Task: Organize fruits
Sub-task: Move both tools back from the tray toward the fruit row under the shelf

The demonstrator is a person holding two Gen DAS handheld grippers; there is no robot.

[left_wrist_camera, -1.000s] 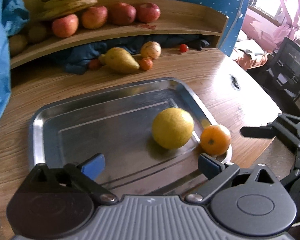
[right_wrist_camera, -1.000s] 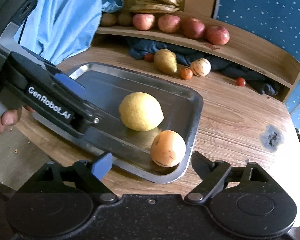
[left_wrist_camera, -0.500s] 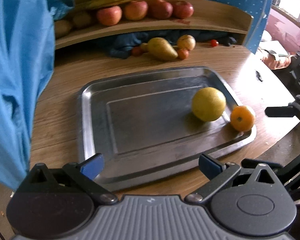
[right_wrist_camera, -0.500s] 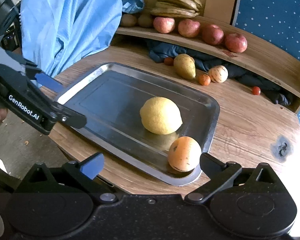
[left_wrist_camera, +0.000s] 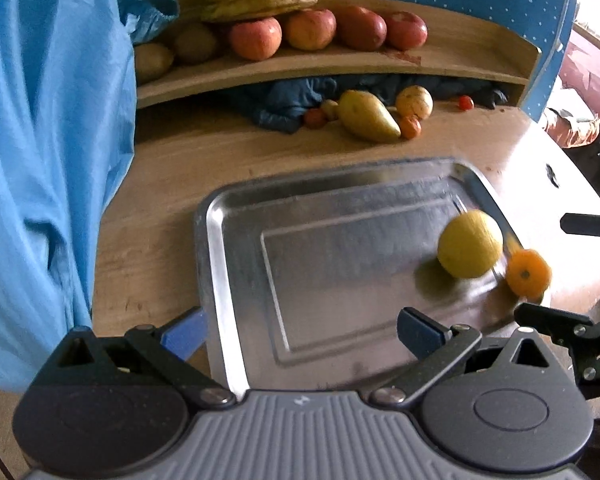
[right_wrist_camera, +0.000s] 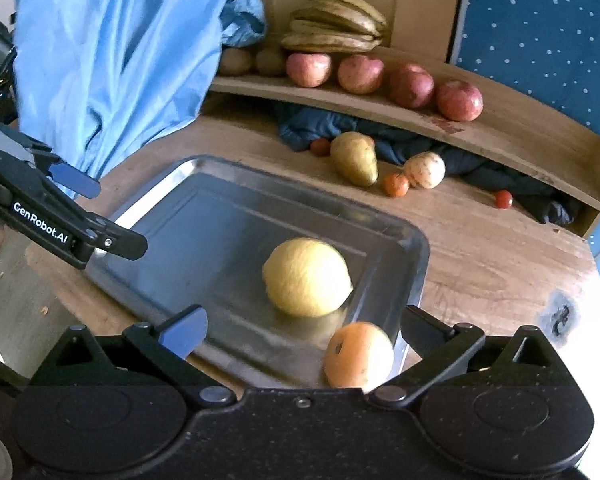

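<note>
nearest the camera, the right tool (right_wrist_camera: 302, 330) hangs with its fingers spread wide and nothing between them, just above the orange (right_wrist_camera: 359, 356) in the near corner of the metal tray (right_wrist_camera: 414, 280). the left tool (left_wrist_camera: 300, 330) is also spread apart and empty, over the tray's near edge. a lemon (right_wrist_camera: 307, 277) rests in the tray just beyond the orange, close beside it. so two fruits look placed and the rest of the tray is bare. farther back on the bench (right_wrist_camera: 480, 248), a pear (right_wrist_camera: 355, 159), a small orange (right_wrist_camera: 396, 184), a pale striped fruit (right_wrist_camera: 425, 169) and small red ones lie loose against a dark cloth (right_wrist_camera: 320, 126). on the shelf (right_wrist_camera: 520, 136) behind sit apples (right_wrist_camera: 459, 100) and bananas (right_wrist_camera: 334, 26). judging by this, the job is at an early stage, with the loose bench fruit left to gather.
</note>
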